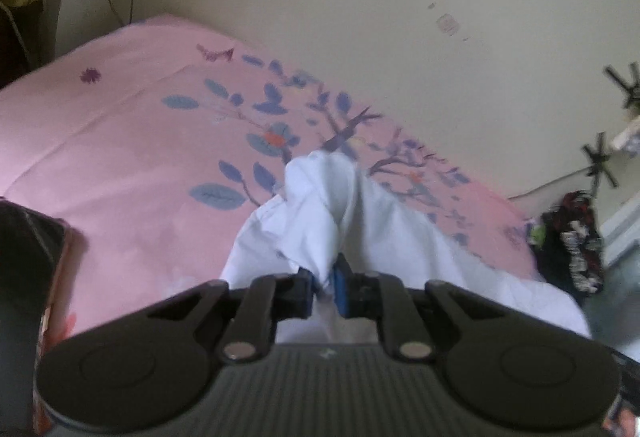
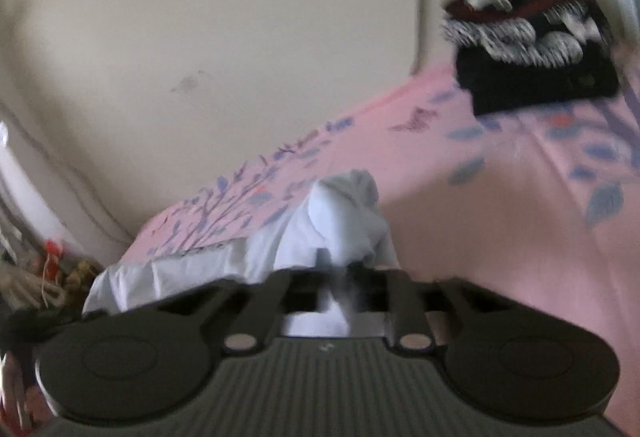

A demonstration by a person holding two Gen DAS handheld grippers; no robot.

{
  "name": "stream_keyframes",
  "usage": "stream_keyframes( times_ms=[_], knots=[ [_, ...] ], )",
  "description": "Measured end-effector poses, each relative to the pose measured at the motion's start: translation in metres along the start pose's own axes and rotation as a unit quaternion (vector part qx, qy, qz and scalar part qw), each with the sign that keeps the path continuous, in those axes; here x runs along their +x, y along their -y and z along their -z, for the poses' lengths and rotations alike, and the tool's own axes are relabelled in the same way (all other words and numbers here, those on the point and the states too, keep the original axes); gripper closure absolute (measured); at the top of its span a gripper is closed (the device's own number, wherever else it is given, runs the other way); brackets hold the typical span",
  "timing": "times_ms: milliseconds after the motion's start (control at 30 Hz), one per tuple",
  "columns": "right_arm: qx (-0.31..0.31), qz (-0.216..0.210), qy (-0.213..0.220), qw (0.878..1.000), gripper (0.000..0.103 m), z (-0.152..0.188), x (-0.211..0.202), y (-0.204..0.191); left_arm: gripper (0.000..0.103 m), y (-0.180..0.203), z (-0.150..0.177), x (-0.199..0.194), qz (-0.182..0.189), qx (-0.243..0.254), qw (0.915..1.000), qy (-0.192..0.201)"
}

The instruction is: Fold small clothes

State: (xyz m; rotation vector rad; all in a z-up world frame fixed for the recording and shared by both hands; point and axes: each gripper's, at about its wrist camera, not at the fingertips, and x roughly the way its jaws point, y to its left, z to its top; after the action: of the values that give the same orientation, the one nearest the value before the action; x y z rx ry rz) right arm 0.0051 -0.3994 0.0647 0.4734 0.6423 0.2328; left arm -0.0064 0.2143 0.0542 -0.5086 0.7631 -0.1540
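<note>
A small white garment (image 1: 320, 213) hangs bunched above a pink floral bed sheet (image 1: 120, 141). My left gripper (image 1: 325, 287) is shut on a fold of it between its blue pads; cloth drapes to the right and down. In the right wrist view the same white garment (image 2: 340, 221) rises in a crumpled peak and trails left. My right gripper (image 2: 340, 297) is shut on it, with cloth pinched between the fingers. The right wrist view is blurred.
The pink sheet (image 2: 500, 237) covers the bed against a cream wall. A black, red and white patterned cloth pile (image 2: 528, 37) lies at the bed's far corner; it also shows in the left wrist view (image 1: 576, 241). A dark object (image 1: 28, 269) sits at the left edge.
</note>
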Motion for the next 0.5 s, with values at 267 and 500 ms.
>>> stream_keyframes(
  times_ms=[267,500],
  knots=[
    [0.023,0.037,-0.005,0.999,0.096,0.033,0.002,0.033,0.093,-0.028,0.016,-0.015,-0.059,-0.018,0.9981,0.001],
    [-0.032,0.097,0.060,0.993,0.042,0.024,-0.032,0.026,0.067,-0.010,0.026,-0.004,-0.113,0.045,0.9926,-0.001]
  ],
)
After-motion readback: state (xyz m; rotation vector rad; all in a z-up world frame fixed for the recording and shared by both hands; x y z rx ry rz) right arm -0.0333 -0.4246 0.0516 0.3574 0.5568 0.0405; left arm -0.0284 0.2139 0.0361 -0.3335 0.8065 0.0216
